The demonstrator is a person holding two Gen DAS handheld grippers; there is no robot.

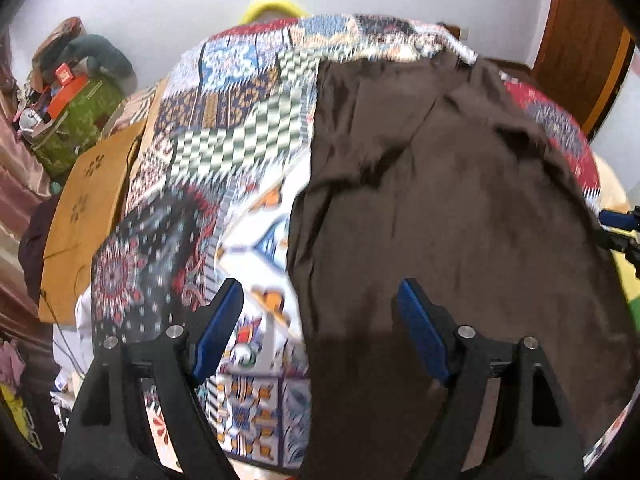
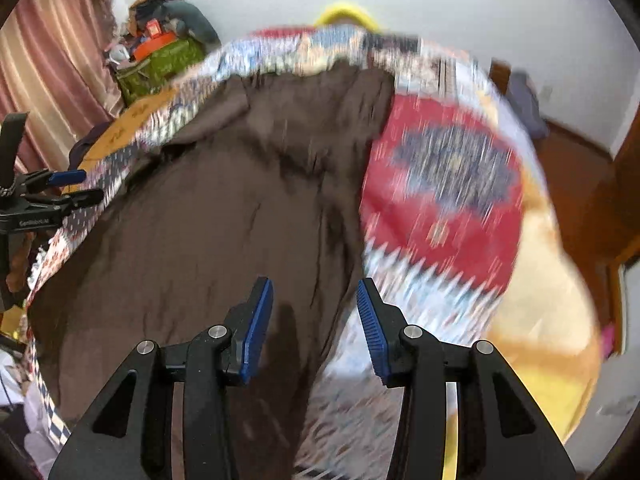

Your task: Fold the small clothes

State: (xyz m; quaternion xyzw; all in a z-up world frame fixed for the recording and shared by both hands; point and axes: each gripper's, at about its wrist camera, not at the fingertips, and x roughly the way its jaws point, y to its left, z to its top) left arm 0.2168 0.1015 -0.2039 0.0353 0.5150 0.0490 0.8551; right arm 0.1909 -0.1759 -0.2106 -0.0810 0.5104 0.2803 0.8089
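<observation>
A dark brown cloth garment (image 1: 440,208) lies spread and creased on a bed's multicoloured patchwork-print cover (image 1: 240,120). Above its near edges, the left gripper (image 1: 320,332) and right gripper (image 2: 316,328) hover, jaws spread, holding nothing.

A lived-in home bedroom.
A bed under a patchwork bedspread (image 1: 240,128), pink curtains (image 2: 52,40), a wooden door (image 1: 580,40) and a cluttered green storage bag (image 1: 76,120) by white walls.
</observation>
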